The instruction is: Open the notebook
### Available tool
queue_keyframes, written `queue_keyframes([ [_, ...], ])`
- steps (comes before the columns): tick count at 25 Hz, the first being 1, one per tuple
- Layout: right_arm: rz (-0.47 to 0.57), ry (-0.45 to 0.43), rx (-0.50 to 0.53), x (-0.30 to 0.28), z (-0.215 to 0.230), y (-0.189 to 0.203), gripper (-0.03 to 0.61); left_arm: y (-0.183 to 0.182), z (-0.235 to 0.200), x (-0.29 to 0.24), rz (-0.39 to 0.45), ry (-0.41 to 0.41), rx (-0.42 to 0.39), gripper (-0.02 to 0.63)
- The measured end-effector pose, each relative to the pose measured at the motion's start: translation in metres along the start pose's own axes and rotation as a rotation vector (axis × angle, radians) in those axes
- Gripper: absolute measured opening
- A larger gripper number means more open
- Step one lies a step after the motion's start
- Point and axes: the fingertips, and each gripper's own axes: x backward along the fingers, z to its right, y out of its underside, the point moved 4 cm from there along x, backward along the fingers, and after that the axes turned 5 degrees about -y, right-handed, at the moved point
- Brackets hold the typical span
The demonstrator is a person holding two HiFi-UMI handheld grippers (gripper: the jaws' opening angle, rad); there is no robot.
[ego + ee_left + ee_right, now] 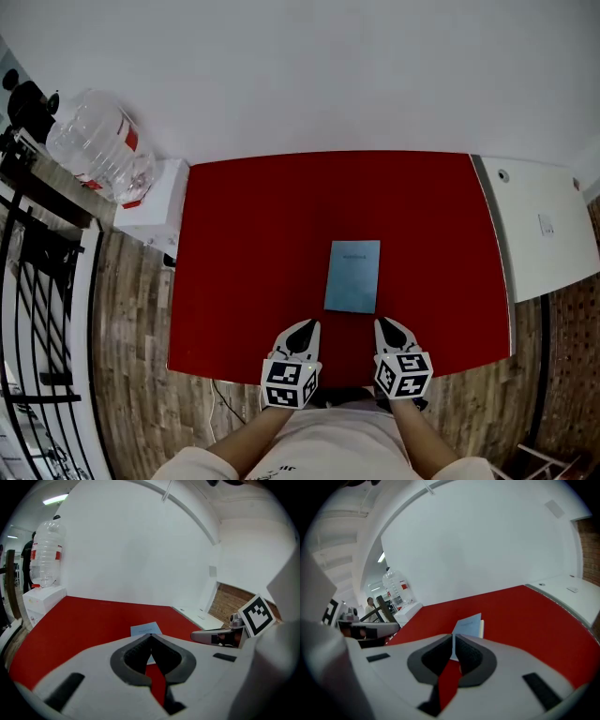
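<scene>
Near the front edge of a red table [244, 244], a person holds two grippers side by side, both aimed across the tabletop at a light-blue notebook [352, 276]. The notebook lies flat and closed, cover up, a little right of the table's middle and closer to the front edge than to the back edge, with its long sides running away from the person. The left gripper [307, 324] sits just short of the notebook's near left corner; its own view shows the jaws closed tip to tip with nothing between them. The right gripper [384, 324] sits just off the notebook's near right corner, clear of the cover, its jaws drawn together to a thin slit and holding nothing. Neither gripper touches the notebook. From the right gripper view, a pale strip of page edge shows along the notebook's right side. Beyond the table's far left corner, a large clear water bottle [98, 145] stands upended on a white stand [150, 214]. A white counter [544, 225] adjoins the table's right edge, and a wood floor [136, 319] shows past the left edge.
</scene>
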Motion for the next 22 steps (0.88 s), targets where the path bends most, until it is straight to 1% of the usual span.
queue_keyframes([
  [2,-0.022,0.006,-0.006,-0.012,0.008,0.007,0.008,0.005,-0.004,-0.01,-0.013,-0.003,-0.009,0.008],
  [7,-0.071,0.038,-0.042,-0.038,0.031,0.022,0.009,0.015,-0.011,-0.039,-0.049,0.008,0.009,0.008],
  [8,-0.082,0.041,-0.054,-0.043,0.035,0.025,0.015,0.017,-0.011,-0.044,-0.055,0.011,0.013,0.008],
  [11,-0.114,0.05,-0.082,-0.06,0.047,0.037,0.07,0.021,-0.012,-0.055,-0.069,0.02,0.016,0.008],
  [14,-0.155,0.06,-0.115,-0.075,0.059,0.051,0.091,0.029,-0.013,-0.059,-0.096,0.029,0.01,0.008],
  [18,-0.204,0.052,-0.176,-0.092,0.066,0.067,0.094,0.039,-0.018,-0.063,-0.121,0.027,0.019,0.008],
  [22,-0.238,0.076,-0.209,-0.102,0.076,0.084,0.094,0.047,-0.019,-0.065,-0.136,0.027,0.024,0.008],
])
